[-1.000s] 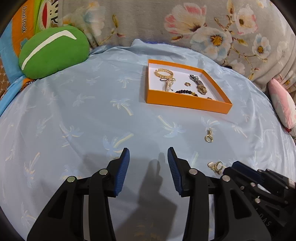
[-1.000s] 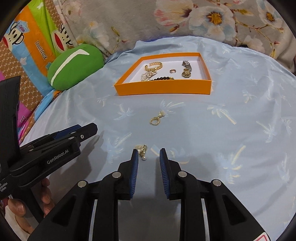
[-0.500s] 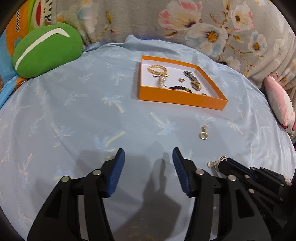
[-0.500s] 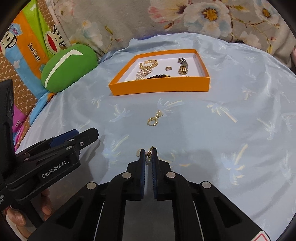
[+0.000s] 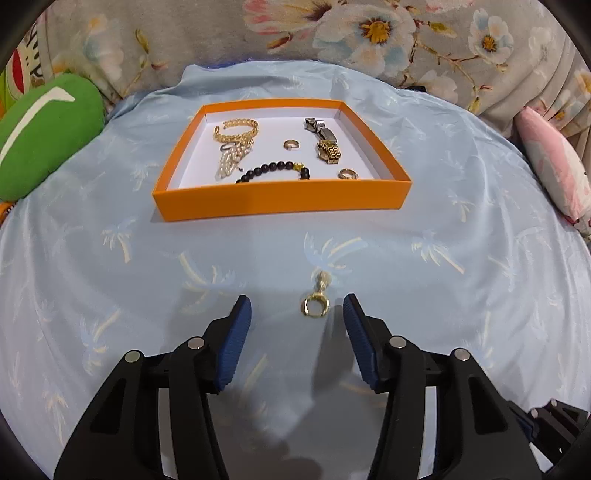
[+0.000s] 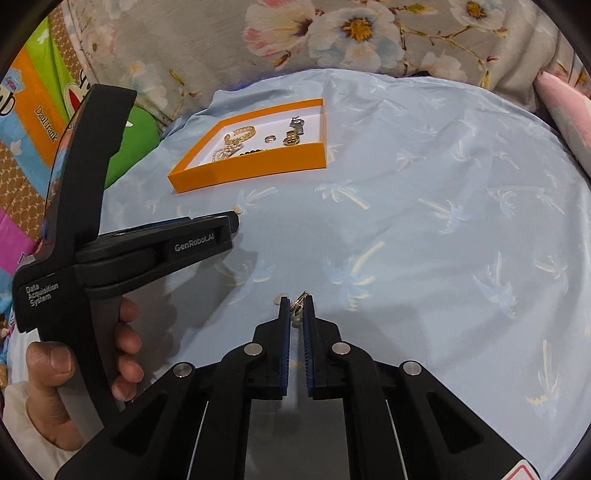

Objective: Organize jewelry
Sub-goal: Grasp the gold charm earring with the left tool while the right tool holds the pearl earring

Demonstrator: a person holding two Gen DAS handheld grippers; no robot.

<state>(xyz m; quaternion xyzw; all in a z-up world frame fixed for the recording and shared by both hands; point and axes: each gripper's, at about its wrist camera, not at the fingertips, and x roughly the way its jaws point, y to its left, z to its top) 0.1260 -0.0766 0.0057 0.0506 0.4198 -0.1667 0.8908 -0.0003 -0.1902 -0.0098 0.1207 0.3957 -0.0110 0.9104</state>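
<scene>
We're over a pale blue sheet (image 5: 110,258) printed with palm trees, floral bedding (image 5: 369,33) banked along the far edge. A green cushion (image 5: 40,136) sits out at ten o'clock, a pink pillow (image 5: 550,166) at two o'clock. At twelve o'clock lies the orange box (image 5: 280,197), white inside, holding a gold bracelet (image 5: 236,131), a pearl piece (image 5: 231,160), a black bead bracelet (image 5: 273,171), a watch (image 5: 327,142) and two rings (image 5: 291,144).

Our left gripper (image 5: 297,332) hangs low over the sheet with its blue pads (image 5: 232,343) wide apart, and a gold earring (image 5: 316,301) lies on the fabric between the tips, nearer the right one, touching neither.

Our right gripper (image 6: 296,314) has its pads (image 6: 284,332) drawn nearly together, clamped on a small gold and pearl earring (image 6: 299,302) that pokes out at the tips. From this side we see the left tool at nine o'clock, a hand (image 6: 74,373) wrapped round its grip.
</scene>
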